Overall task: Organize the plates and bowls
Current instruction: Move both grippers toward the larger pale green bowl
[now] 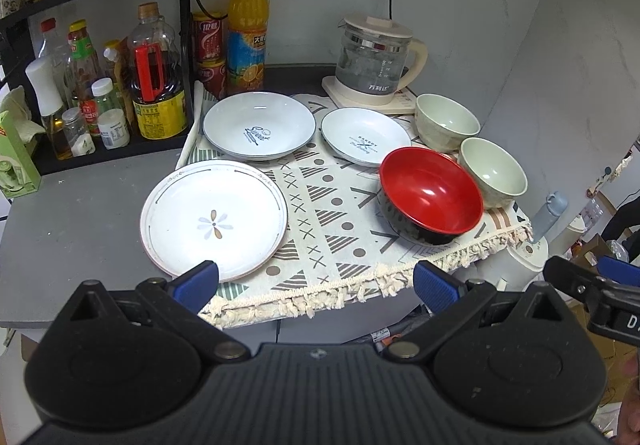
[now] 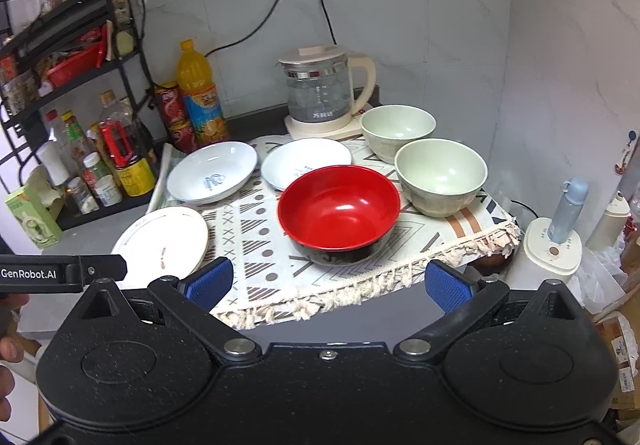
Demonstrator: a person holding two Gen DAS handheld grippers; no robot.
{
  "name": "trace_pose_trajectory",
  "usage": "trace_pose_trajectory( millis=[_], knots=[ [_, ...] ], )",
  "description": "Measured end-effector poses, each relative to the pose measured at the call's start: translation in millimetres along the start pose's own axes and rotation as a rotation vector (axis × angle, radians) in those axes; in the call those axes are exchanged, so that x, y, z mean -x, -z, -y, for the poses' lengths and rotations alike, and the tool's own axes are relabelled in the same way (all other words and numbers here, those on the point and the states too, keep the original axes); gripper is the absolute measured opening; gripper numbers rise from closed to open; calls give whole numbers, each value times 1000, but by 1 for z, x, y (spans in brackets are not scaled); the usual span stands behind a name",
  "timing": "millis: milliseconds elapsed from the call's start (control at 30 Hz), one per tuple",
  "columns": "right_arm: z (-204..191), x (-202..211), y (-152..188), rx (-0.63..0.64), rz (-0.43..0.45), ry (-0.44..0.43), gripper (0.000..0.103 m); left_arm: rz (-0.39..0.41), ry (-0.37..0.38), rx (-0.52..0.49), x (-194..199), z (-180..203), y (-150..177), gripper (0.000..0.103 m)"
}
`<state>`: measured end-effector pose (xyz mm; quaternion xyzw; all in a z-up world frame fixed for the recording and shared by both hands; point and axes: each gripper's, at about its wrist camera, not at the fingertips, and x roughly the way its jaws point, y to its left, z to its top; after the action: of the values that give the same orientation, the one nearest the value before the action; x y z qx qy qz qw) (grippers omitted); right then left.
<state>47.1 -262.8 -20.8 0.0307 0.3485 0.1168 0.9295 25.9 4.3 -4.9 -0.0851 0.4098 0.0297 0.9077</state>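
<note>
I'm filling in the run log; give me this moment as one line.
left claw: open, empty | right claw: open, empty | red bowl, two green bowls, three plates: unstacked | stage: before first grasp

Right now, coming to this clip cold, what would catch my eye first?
The red bowl near the front fringe of the patterned cloth stands out most. Behind it, to its right, sit two pale green bowls, and three white plates fan out to its left. Both grippers, left gripper and right gripper, hover open and empty at the table's near edge.
</note>
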Motion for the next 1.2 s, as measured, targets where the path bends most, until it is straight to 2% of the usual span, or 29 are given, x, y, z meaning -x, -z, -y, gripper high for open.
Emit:
trace_pose_trajectory(
  millis=[200, 633, 1000, 1200],
  knots=[
    [0, -19, -12, -17, -14, 31, 103, -25, 16, -21, -23, -3, -23, 102],
    [-3, -60, -47, -95, -4, 108, 103, -49, 107, -81, -76, -5, -88, 102],
    [-9, -86, -61, -188, -10, 201, 103, -88, 168, -164, -118, -9, -121, 102],
    [-6, -93, -65, -197, -17, 226, 103, -103, 186, -173, -133, -6, -135, 102]
  ],
)
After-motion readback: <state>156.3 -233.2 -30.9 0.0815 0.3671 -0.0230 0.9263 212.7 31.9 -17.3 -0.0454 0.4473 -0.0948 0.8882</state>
